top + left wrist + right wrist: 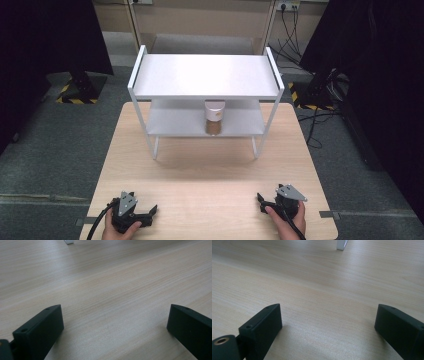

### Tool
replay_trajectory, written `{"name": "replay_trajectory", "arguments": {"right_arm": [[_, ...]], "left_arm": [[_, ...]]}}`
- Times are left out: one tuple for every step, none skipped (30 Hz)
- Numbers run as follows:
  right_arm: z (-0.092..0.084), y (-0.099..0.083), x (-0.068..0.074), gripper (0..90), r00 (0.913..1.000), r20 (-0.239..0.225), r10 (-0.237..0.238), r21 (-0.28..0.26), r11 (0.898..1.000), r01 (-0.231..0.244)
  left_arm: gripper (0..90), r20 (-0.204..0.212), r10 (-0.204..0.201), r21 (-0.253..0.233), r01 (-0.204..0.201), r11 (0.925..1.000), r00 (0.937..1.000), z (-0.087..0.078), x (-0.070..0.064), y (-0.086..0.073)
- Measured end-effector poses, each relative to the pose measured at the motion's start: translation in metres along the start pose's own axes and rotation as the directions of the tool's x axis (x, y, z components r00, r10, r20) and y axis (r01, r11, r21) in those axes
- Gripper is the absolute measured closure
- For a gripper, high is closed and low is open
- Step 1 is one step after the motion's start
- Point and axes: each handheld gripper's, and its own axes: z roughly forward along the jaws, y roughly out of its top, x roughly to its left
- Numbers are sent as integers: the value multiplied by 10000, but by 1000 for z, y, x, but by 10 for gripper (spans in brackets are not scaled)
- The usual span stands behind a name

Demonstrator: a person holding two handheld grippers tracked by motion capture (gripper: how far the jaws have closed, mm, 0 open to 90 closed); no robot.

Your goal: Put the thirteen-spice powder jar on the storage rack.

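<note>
Resting both hands at the near edge of the table [210, 195] right now, left claw [142, 216] and right claw [270, 202] each sitting low on the wood with the jaws spread wide and nothing between them. Kind of a ready position, I guess, since no job's been named. The white two-tier rack [205, 75] stands at the far side of the table, well apart from me, and there's a jar [215, 116] with a white lid and brown stuff inside parked on its lower shelf, roughly centred under the top deck (top deck is bare). If that jar is what I'm after, it looks like I'd have to reach in under the upper shelf, so starting with both claws released makes sense.
</note>
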Motion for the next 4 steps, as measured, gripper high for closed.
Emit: {"name": "replay_trajectory", "arguments": {"right_arm": [[0, 0, 0, 74, 10000, 0, 2, 1, 10000, -2], [0, 0, 0, 74, 10000, -1, -1, 1, 10000, 1], [0, 0, 0, 74, 10000, 0, 0, 1, 10000, 0], [0, 0, 0, 74, 10000, -1, 1, 2, 10000, -1]], "left_arm": [[0, 0, 2, 2, -2, 10000, 10000, 0, 0, 0], [0, -1, 3, 3, -3, 10000, 10000, 0, 0, 0], [0, -1, 2, 3, -2, 10000, 10000, 0, 0, 0], [0, -3, 7, 6, -7, 10000, 10000, 0, 0, 0]]}}
